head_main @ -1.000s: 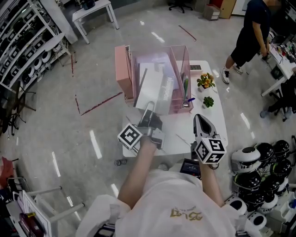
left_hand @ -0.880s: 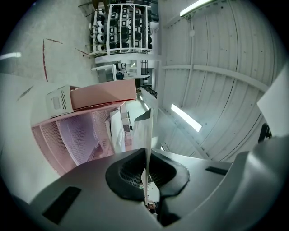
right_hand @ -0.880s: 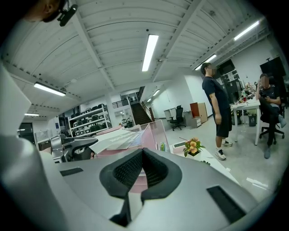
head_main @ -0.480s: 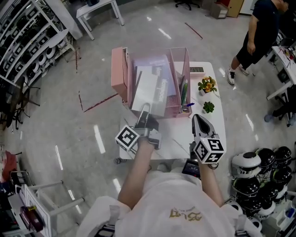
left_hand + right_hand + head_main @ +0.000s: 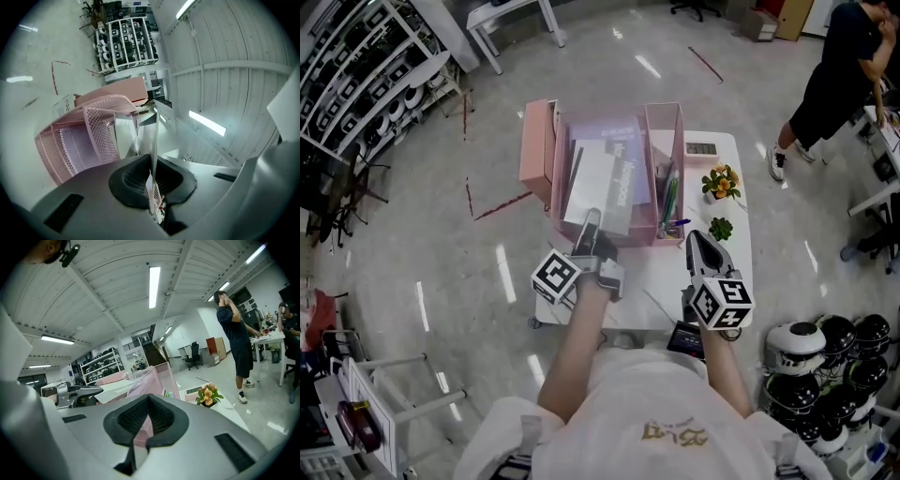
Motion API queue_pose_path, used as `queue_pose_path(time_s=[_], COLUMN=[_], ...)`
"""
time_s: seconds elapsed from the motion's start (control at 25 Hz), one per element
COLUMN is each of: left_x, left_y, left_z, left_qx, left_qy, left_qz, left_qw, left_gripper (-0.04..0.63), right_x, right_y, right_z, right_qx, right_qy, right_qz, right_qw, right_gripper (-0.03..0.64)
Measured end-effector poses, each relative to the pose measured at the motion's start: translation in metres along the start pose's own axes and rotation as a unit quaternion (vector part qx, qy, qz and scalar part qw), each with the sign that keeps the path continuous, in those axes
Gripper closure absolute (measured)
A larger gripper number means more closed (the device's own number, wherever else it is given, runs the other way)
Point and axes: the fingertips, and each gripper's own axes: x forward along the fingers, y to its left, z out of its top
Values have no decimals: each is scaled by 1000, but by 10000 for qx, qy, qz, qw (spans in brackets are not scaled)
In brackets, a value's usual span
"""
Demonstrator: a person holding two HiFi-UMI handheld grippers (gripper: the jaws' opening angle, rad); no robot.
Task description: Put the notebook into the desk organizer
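Change: over the last second almost nothing moves on the table. The notebook [image 5: 598, 192] leans in the same wide compartment of the desk organizer [image 5: 664, 141], and the left gripper [image 5: 590, 223] stays clamped on its near edge. Only your head view drifts a little.
What that means: by my reading, the insertion is nearly done. The far end is already inside the pink mesh walls, so what is left is to lower it and let go.
Left gripper: the jaws are clenched almost fully together on the notebook. In the left gripper view [image 5: 152, 187], the thin edge of the notebook [image 5: 153, 154] runs straight up from between the pads towards the mesh organizer [image 5: 84, 136] at 11 o'clock.
Right gripper: the right gripper [image 5: 697, 240] hangs at 3 o'clock from your left one, over the white table [image 5: 656, 281]. Its own view [image 5: 146, 427] shows the jaws closed with nothing between them.
Notebook position: it is tilted, with its far end in the organizer at 12 o'clock from your left gripper. Its near edge is raised in your grip, and a lavender book [image 5: 623, 155] stands just behind it.
Neighbours: pens [image 5: 668, 197] stand in the narrow side compartment at 2 o'clock from the notebook. Two small plants [image 5: 718, 180] stand at 1 o'clock from your right gripper, apart from the organizer.
Risk: if you release while it still leans, it may tip back out towards you.
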Motion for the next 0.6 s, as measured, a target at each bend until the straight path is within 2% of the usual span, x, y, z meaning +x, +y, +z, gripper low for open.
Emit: queue_pose_path(time_s=[0.6], left_x=[29], left_y=[1], left_z=[3], left_qx=[489], left_qy=[-143], left_qz=[490], left_qw=[9975], left_gripper=[568], right_x=[23], right_y=[-22], right_z=[11], right_qx=[116], right_qy=[82], right_qz=[248], right_qw=[9996], right_gripper=[605])
